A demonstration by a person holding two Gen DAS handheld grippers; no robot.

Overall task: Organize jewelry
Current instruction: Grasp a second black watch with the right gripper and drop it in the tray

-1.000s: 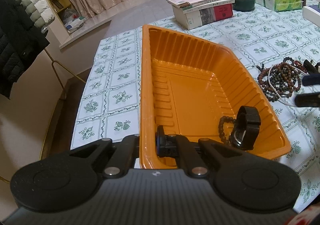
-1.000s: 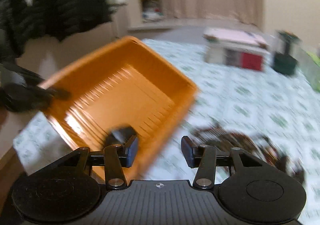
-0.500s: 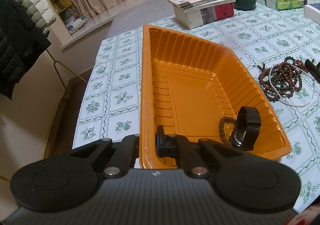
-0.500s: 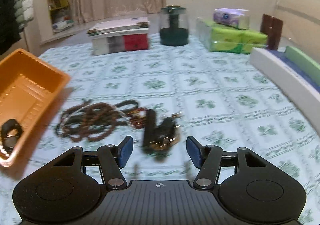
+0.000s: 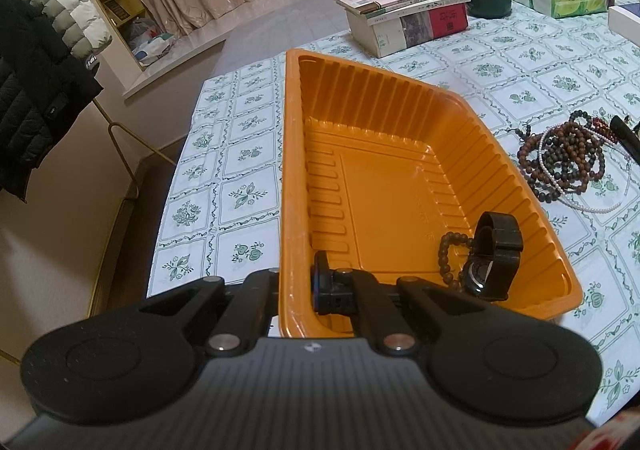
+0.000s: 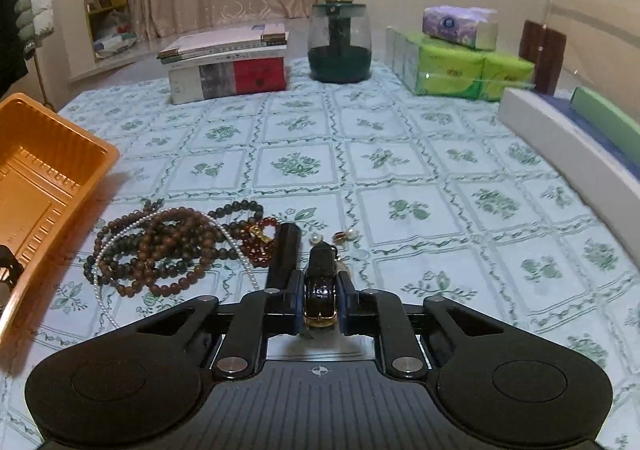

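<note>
Beside beads (image 6: 160,246), strap (image 6: 320,282) between jaws.

counts on the counter

one orange tray (image 5: 400,178) holding one black watch (image 5: 494,262) and one small bead bracelet (image 5: 448,254); one tangled heap of bead strands (image 6: 168,246), too knotted to count singly, with one red bead bracelet (image 6: 262,246) and one white pearl string (image 6: 240,250); two pearl earrings (image 6: 334,237); one black-strapped watch (image 6: 320,282); three stacked books (image 6: 228,62); one green jar (image 6: 340,46); one purple tissue pack (image 6: 458,26).
</note>
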